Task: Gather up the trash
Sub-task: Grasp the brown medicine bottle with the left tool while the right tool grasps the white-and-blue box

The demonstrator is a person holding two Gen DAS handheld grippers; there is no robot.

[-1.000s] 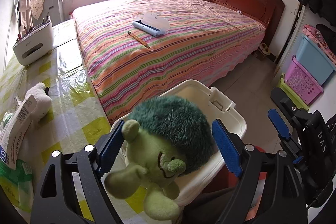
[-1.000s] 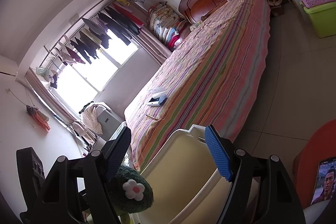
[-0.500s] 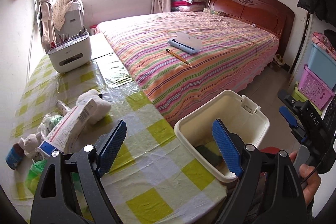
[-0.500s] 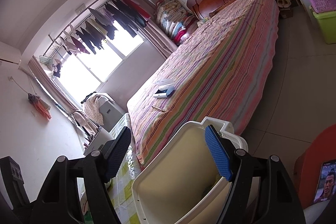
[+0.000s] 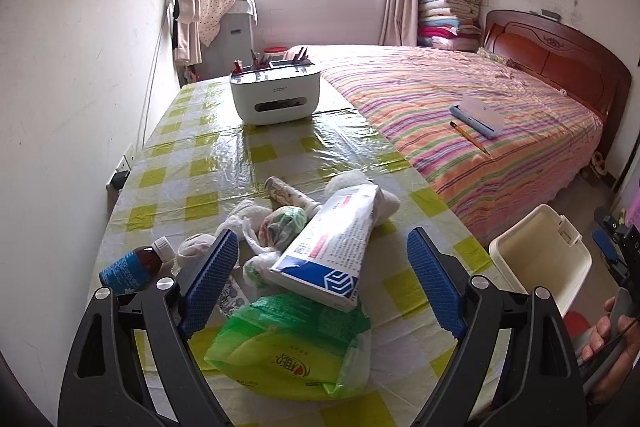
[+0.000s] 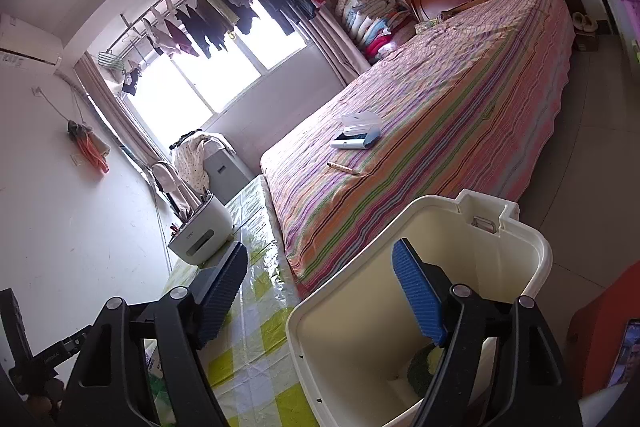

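The left gripper (image 5: 320, 283) hangs wide and empty over the trash pile on the table (image 5: 280, 155). The green wipes pack (image 5: 288, 343) lies nearest — soft, light, slippery film, best pinched across its puffy middle. The right gripper (image 6: 320, 291), jaws opening, straddles the bin (image 6: 520, 243) rim without pinching it.

We see a heap of trash on the table (image 5: 276, 151): a wet-wipes pack (image 5: 292, 343) lies nearest us, a carton (image 5: 336, 247) leans across crumpled bags (image 5: 276, 227) just behind it, a tube (image 5: 286, 193) lies behind those, and a small bottle (image 5: 130, 265) lies on its side to the left. Farther back on the table stands an organiser box (image 5: 276, 95), with the window wall behind it. To our right the bed (image 5: 472, 115) runs along the table's edge with a notebook (image 5: 478, 115) and a pencil (image 5: 468, 137) on it, and the bin (image 6: 404, 311) stands off the table's near right corner, before the bed, with a plush toy (image 6: 424, 365) inside.
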